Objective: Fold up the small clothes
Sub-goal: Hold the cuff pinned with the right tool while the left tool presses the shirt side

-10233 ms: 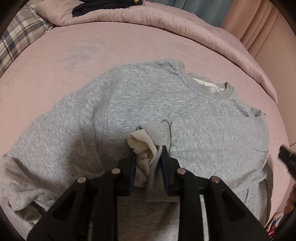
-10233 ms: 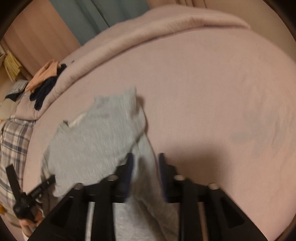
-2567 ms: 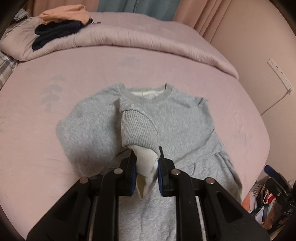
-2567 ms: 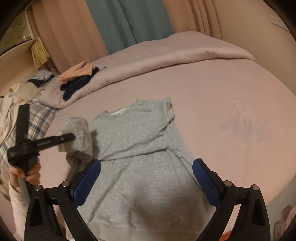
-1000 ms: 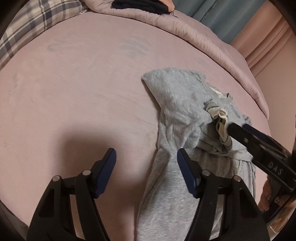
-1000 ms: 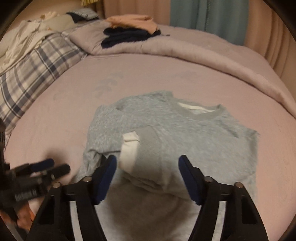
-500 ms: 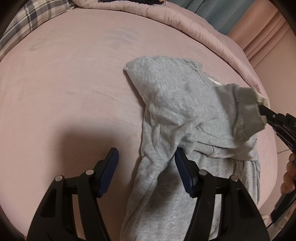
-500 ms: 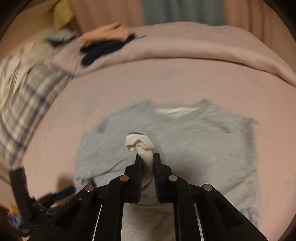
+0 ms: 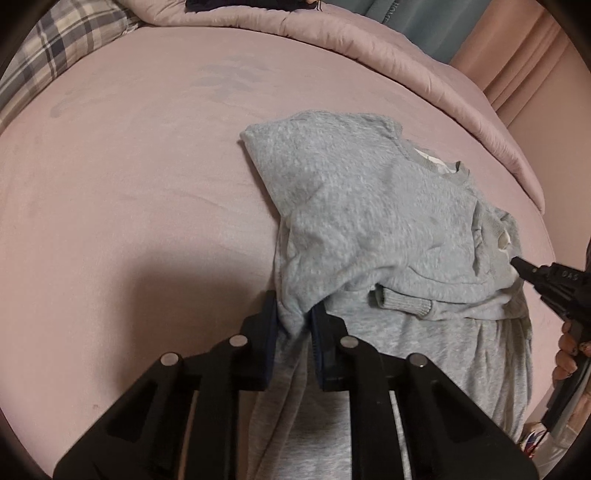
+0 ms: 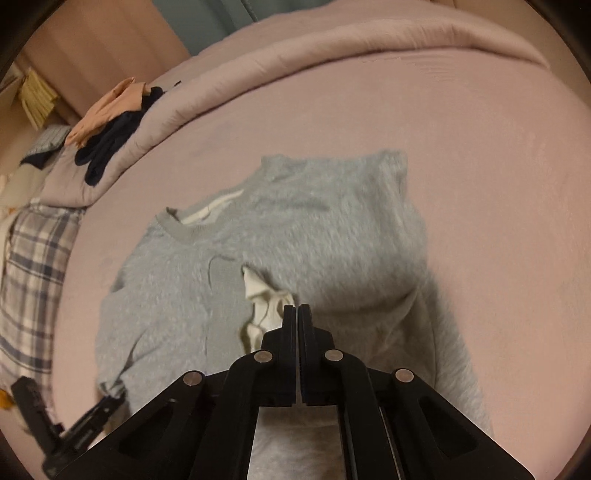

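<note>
A small grey sweatshirt [image 9: 369, 221] lies on the pink bed, both sleeves folded over its body; it also shows in the right wrist view [image 10: 295, 229]. My left gripper [image 9: 293, 325] is shut on the sweatshirt's left side fold, near the folded sleeve. One ribbed cuff [image 9: 402, 303] lies across the middle. My right gripper [image 10: 297, 308] is shut on the other sleeve's cuff, whose cream lining [image 10: 262, 295] shows; it appears at the right edge of the left wrist view [image 9: 517, 264].
A rolled pink duvet [image 9: 332, 33] runs along the far side with dark and peach clothes [image 10: 110, 122] on it. A plaid pillow [image 10: 29, 266] lies at the left. The bed's edge drops off at right [image 9: 535, 435].
My left gripper has closed on the sweatshirt's side fold. My right gripper, holding the cuff, has carried the sleeve further across and down onto the body.
</note>
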### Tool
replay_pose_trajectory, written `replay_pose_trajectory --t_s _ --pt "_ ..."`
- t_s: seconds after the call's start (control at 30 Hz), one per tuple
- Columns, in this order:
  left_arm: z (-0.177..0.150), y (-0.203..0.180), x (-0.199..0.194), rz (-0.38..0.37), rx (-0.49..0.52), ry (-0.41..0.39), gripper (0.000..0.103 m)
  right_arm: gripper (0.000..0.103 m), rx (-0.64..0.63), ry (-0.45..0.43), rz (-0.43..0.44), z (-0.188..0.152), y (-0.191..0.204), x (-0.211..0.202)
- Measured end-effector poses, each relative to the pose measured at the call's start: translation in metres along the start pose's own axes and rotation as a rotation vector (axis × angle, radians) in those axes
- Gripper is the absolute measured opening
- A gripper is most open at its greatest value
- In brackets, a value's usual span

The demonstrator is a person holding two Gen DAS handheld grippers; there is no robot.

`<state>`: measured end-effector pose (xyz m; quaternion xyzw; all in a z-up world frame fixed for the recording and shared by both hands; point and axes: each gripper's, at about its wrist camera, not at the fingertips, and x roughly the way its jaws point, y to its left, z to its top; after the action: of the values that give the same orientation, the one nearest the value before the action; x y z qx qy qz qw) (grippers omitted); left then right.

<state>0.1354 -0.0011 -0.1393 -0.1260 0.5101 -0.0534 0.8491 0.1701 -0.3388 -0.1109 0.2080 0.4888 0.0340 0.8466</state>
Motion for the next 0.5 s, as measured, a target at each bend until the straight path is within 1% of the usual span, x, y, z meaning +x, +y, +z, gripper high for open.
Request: replay_pose_trajectory --t_s 0.07,0.17,0.2,0.23,0.27,0.3,0.5 --pt "0.0 -0.001 0.0 0.003 0.003 0.0 0.016 0.003 0.011 -0.016 0.012 0.001 -0.002 -0.006" --pt "0.0 0.001 0.0 -0.001 -0.002 0.003 0.016 0.013 -0.003 -0.024 0.023 0.003 -0.001 -0.013" --pt "0.0 0.001 0.0 -0.004 -0.005 0.004 0.017 0.027 -0.009 -0.028 0.017 0.003 0.001 -0.012" --pt "0.0 0.002 0.001 -0.005 -0.007 0.007 0.017 0.044 -0.013 -0.034 0.015 0.002 0.003 -0.012" --pt "-0.001 0.002 0.001 -0.006 -0.009 0.008 0.017 0.051 -0.012 -0.036 0.019 0.002 0.003 -0.009" --pt "-0.001 0.002 0.001 -0.006 -0.01 0.009 0.017 0.053 -0.011 -0.033 0.025 0.002 0.004 -0.006" --pt "-0.003 0.003 0.002 -0.008 -0.016 0.002 0.016 0.053 -0.039 0.022 0.021 -0.004 0.012 0.017"
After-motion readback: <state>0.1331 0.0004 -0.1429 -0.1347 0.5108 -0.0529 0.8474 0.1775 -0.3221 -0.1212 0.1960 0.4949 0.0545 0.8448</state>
